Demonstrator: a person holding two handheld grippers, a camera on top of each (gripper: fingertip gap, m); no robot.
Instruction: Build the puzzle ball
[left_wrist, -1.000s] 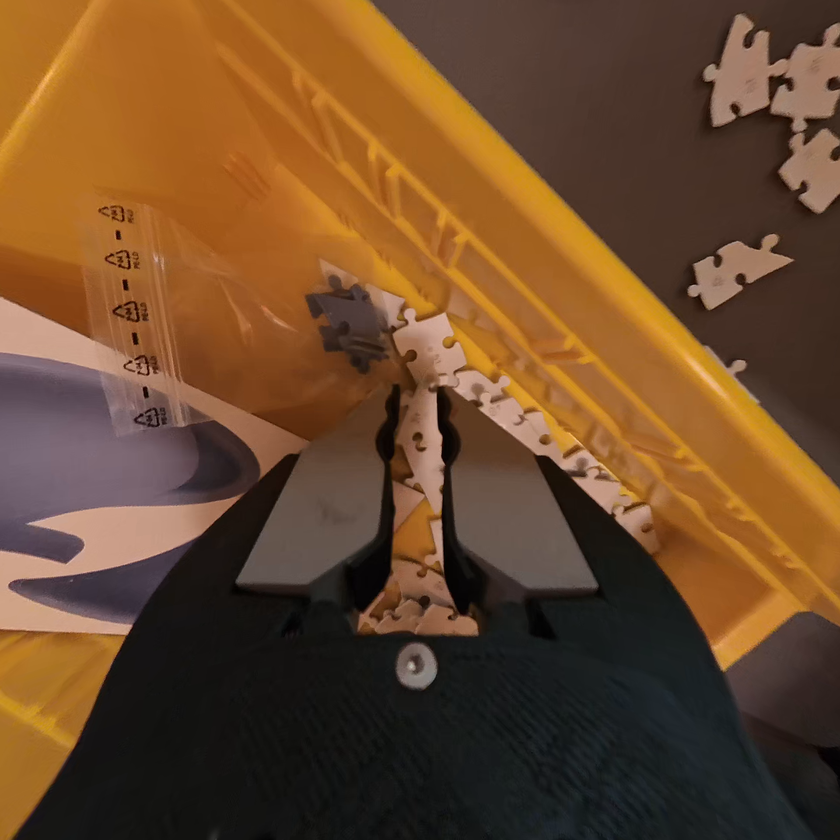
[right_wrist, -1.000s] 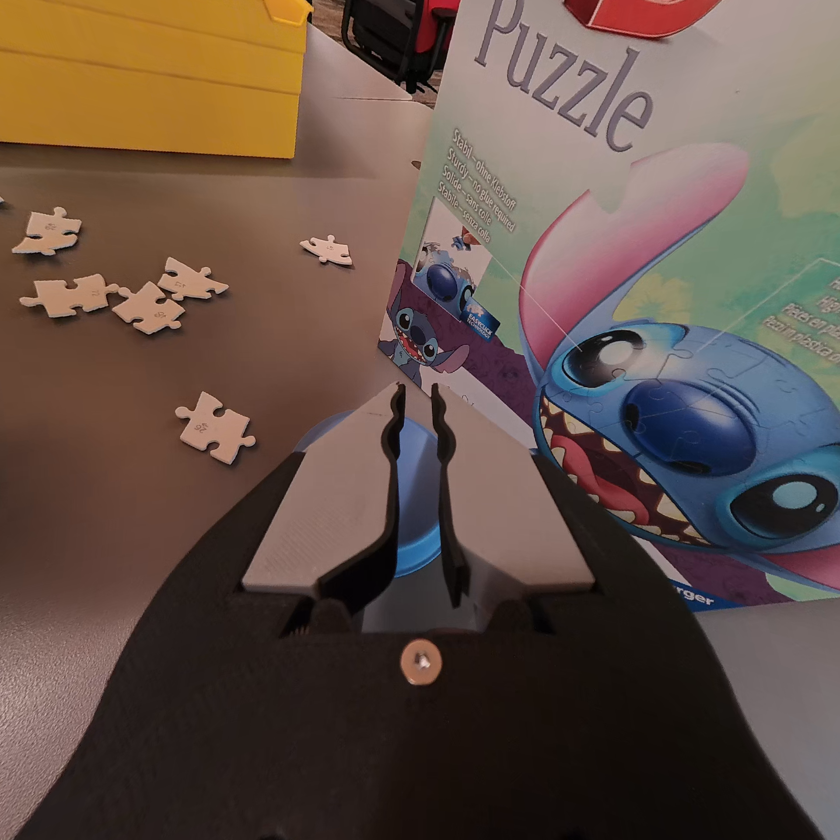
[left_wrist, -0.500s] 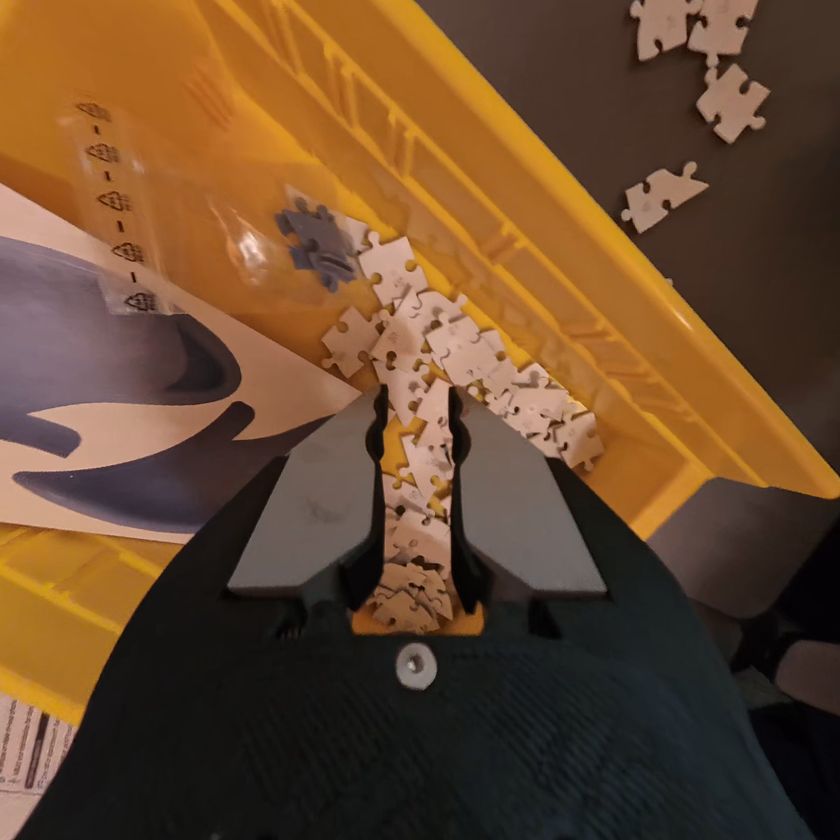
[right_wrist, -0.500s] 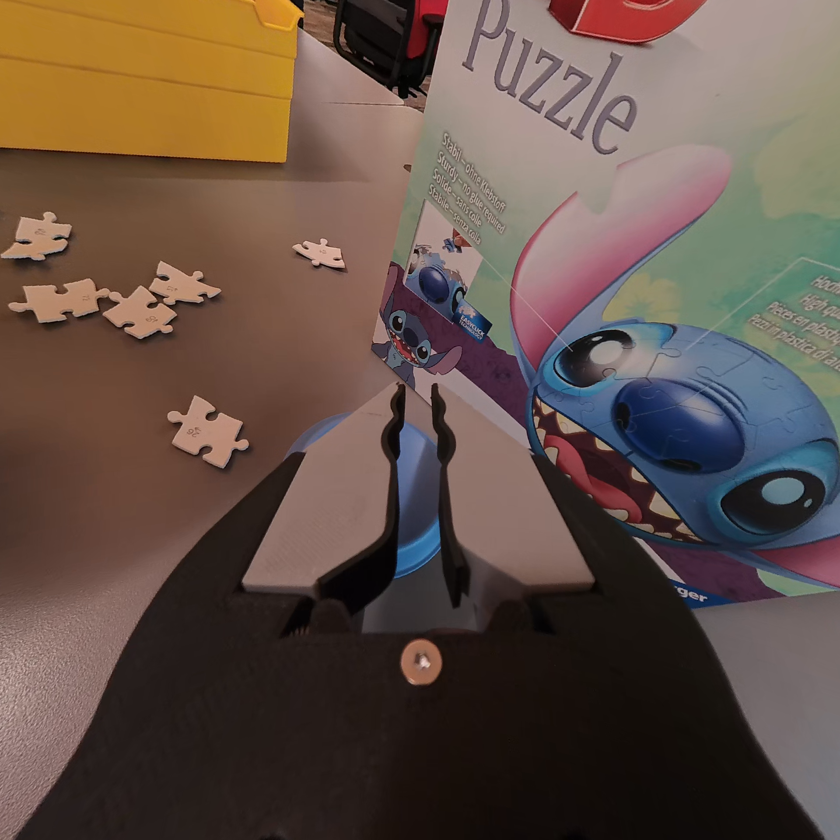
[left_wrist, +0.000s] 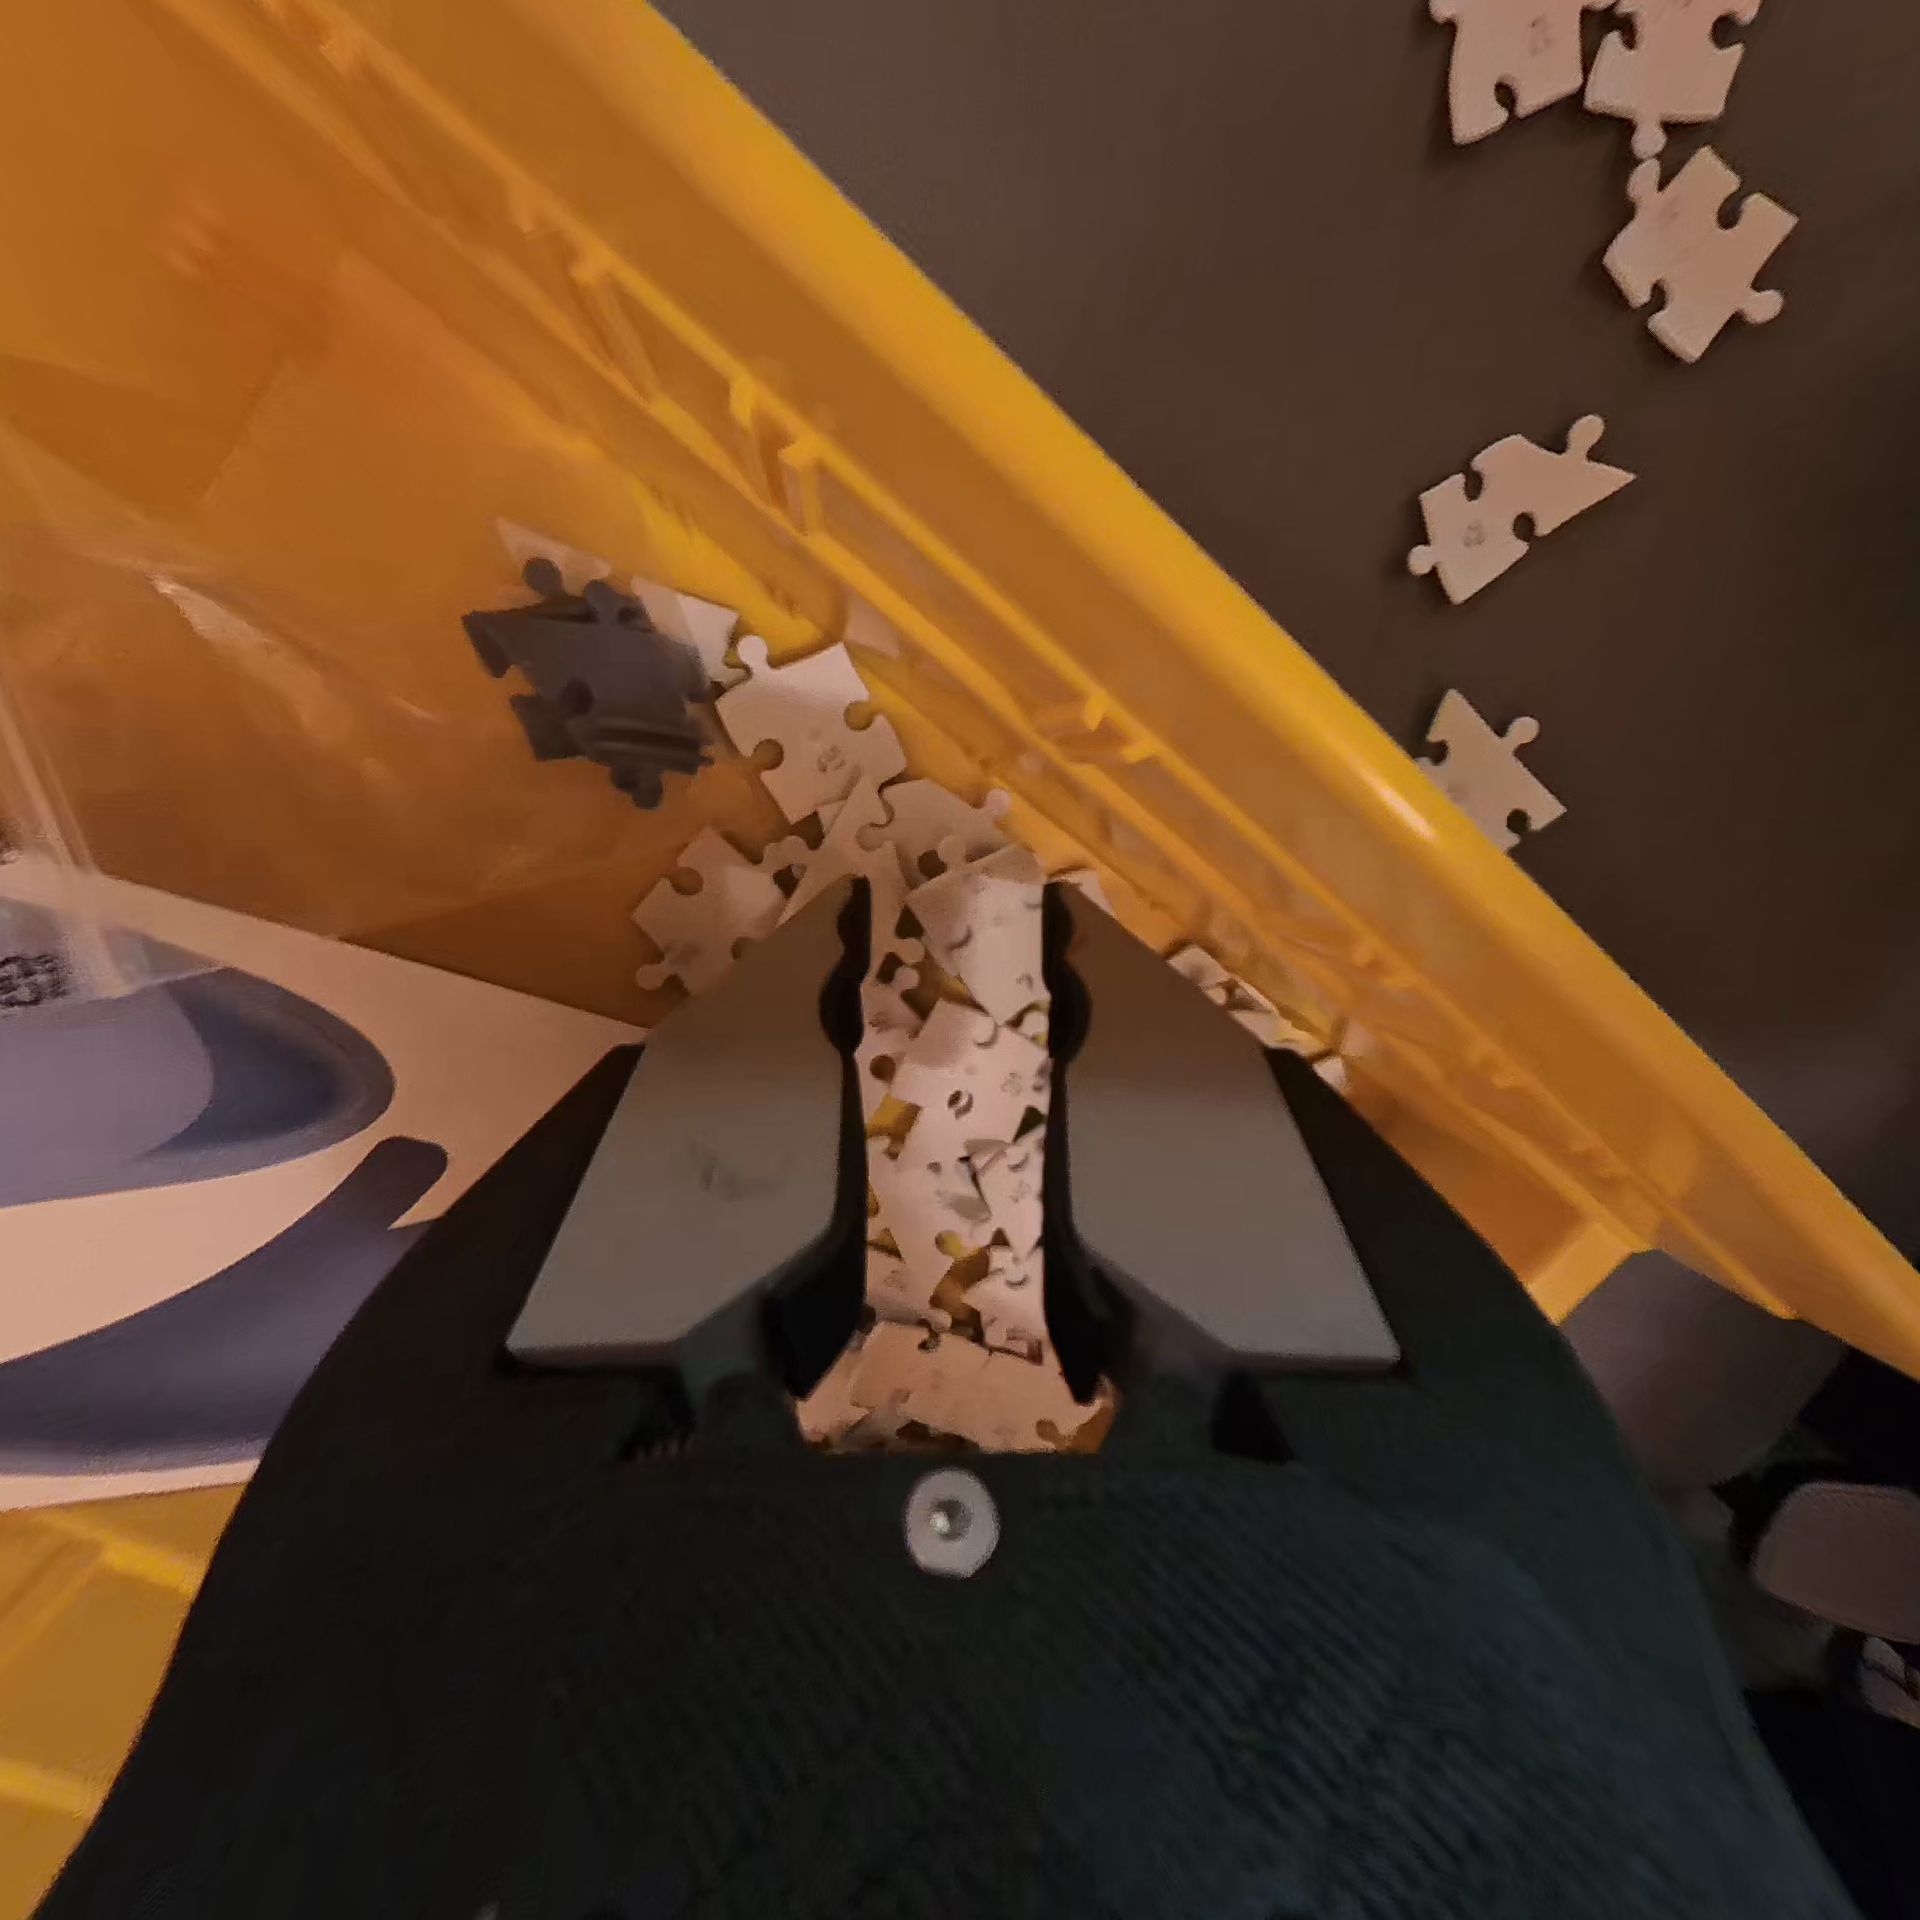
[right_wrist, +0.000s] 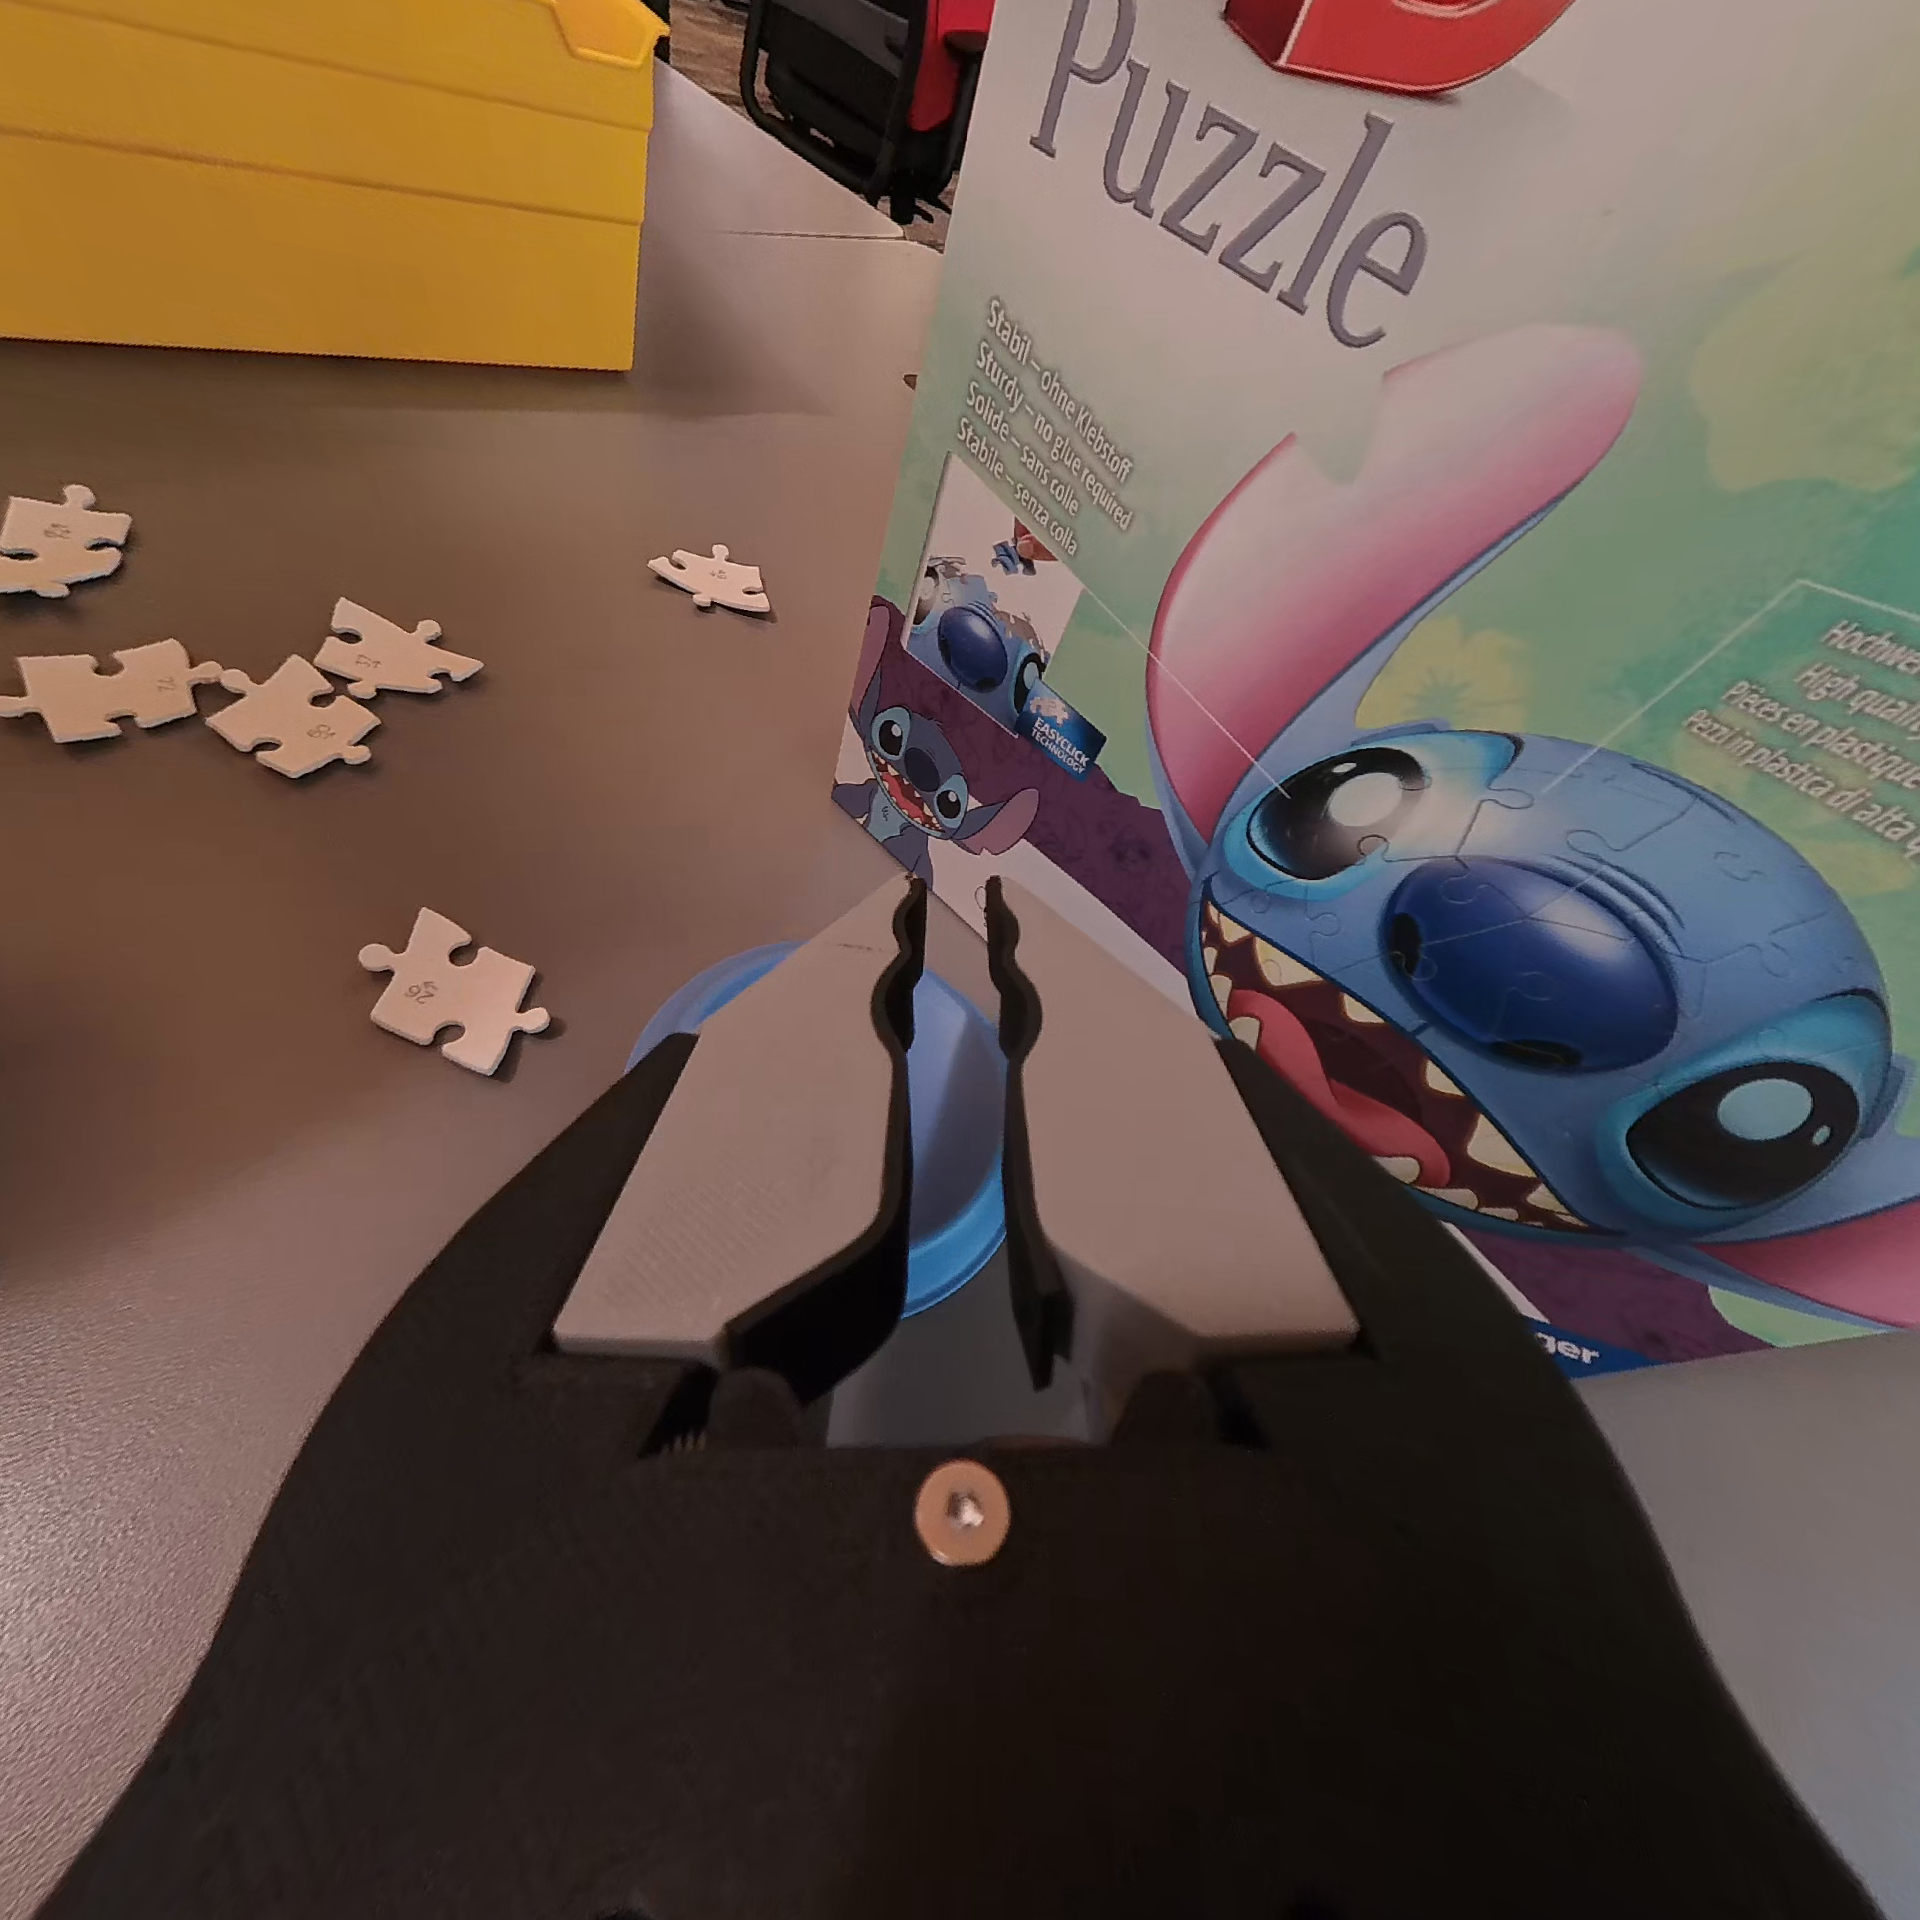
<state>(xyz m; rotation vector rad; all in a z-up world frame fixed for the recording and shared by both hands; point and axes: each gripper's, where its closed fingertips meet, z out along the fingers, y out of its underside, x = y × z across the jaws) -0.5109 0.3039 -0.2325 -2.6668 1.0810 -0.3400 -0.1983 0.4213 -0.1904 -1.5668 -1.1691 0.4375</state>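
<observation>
Puzzle pieces (left_wrist: 961, 1101) heaped pale side up in corner of yellow bin (left_wrist: 1039, 582); one dark grey piece (left_wrist: 592, 691) at edge of heap, more pieces loose on dark surface (left_wrist: 1299, 260) outside bin. We hold L gripper (left_wrist: 951, 904) over heap, fingers apart, one pale piece between tips; can't tell if gripped. White/blue printed sheet (left_wrist: 208, 1091) lies in bin beside it. R gripper (right_wrist: 951, 894) released, holding nothing, above blue stand (right_wrist: 951, 1143), just beside upright puzzle box (right_wrist: 1455, 623); loose pieces (right_wrist: 457, 987) to its left.

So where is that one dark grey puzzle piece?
In the left wrist view, the dark grey piece lies inside the yellow crate, left of the pale pieces, beyond the left gripper.
</observation>
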